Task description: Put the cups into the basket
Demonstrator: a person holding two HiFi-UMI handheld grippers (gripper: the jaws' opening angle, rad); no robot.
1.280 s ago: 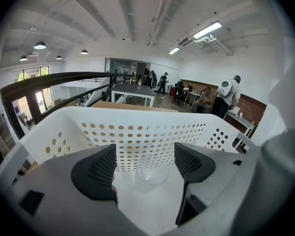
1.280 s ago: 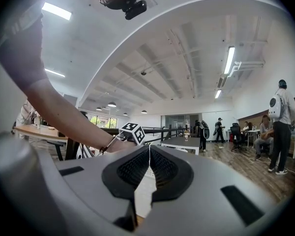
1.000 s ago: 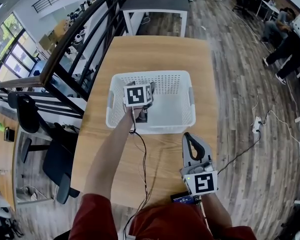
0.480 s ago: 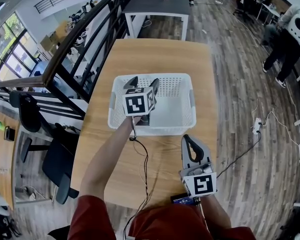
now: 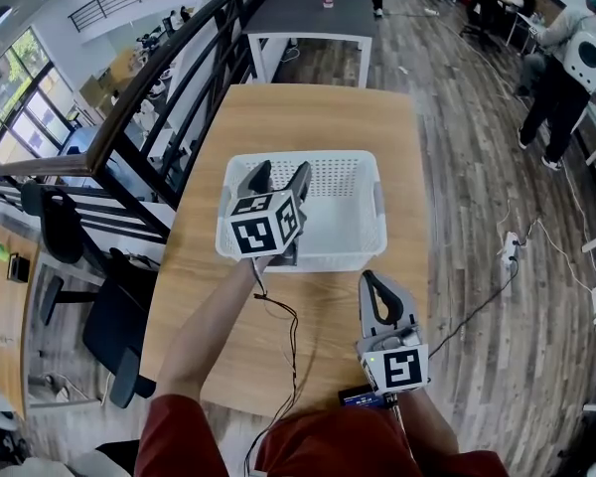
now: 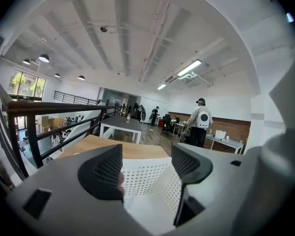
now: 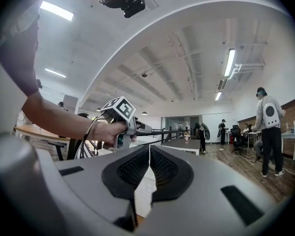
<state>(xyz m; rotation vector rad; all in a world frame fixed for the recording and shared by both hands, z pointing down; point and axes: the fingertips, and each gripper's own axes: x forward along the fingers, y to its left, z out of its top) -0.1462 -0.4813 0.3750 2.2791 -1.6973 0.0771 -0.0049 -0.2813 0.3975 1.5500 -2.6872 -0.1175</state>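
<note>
Right gripper (image 5: 377,284): held over the near right corner of the tabletop (image 5: 318,112), jaws pressed together, nothing held. Best left where it is, since it is not needed for this step.

Cable (image 5: 283,316): draped from the left hand across the near tabletop. It should be kept slack and off the basket rim.

Left gripper (image 5: 281,175): held above the near left part of the basket (image 5: 377,207), pointing slightly down. Jaws are wide apart and have just been closing a little. Nothing is between them; only the perforated basket wall and floor are seen through the gap.

Cups: none seen on the bare tabletop. The near left of the basket floor is hidden under the left gripper. A faint shape beside the left jaw in the left gripper view cannot be identified, so a cup inside cannot be confirmed.

Step judged: the empty left gripper is being cleared from over the basket.

How it is done well:
- Jaws lifted straight up until well clear of the rim, then brought across.
- No contact with the walls. The basket looks light and would likely slide toward a tabletop edge.
- Jaws kept apart, ready for any next cup.
- Basket contents checked once the view is unblocked.
</note>
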